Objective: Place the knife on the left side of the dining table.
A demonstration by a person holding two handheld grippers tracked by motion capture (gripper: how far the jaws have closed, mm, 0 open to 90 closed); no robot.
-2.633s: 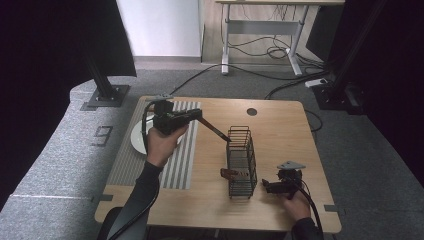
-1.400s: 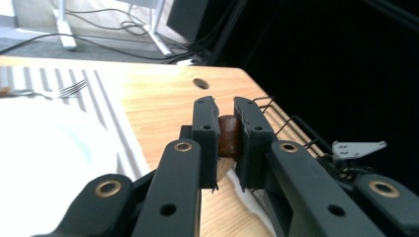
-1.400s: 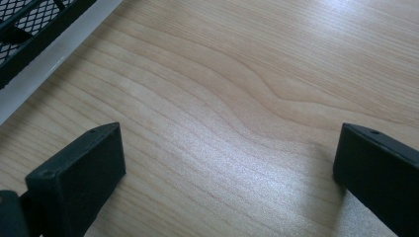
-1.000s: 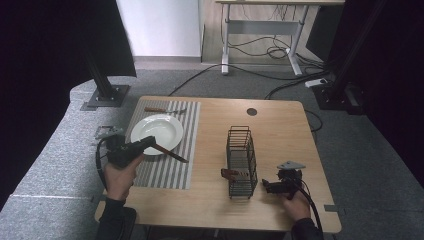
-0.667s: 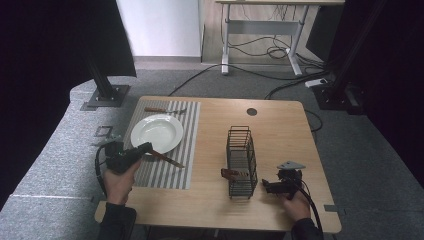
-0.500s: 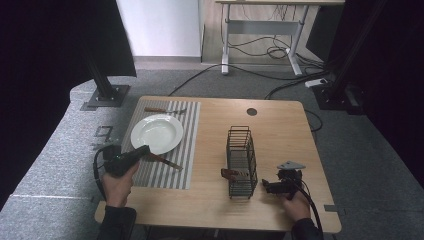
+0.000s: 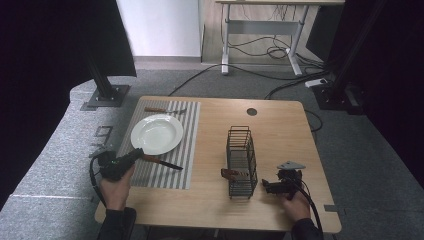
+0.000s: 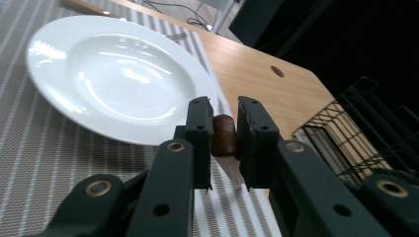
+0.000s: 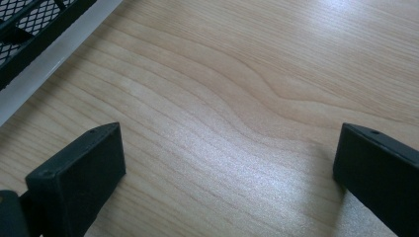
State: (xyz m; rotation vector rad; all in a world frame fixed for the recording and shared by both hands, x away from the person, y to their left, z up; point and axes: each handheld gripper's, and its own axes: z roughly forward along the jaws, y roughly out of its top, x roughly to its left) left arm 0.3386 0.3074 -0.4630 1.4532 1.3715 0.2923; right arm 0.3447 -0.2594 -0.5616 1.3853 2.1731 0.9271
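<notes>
Left claw (image 8: 225, 136) clamped on brown handle of knife (image 7: 162, 162); blade points toward desk centre, lying over striped placemat (image 7: 185, 150) just beside white plate (image 7: 156, 134). Plate sits on placemat; fork (image 7: 164, 110) lies at placemat's far edge. Black wire basket (image 7: 241, 160) stands upright mid-desk, brown-handled utensil (image 7: 229, 174) at its near left side. Right claw (image 9: 227, 168) spread wide, nothing between jaws, low over bare wooden desk (image 7: 280, 130) just right of basket.
</notes>
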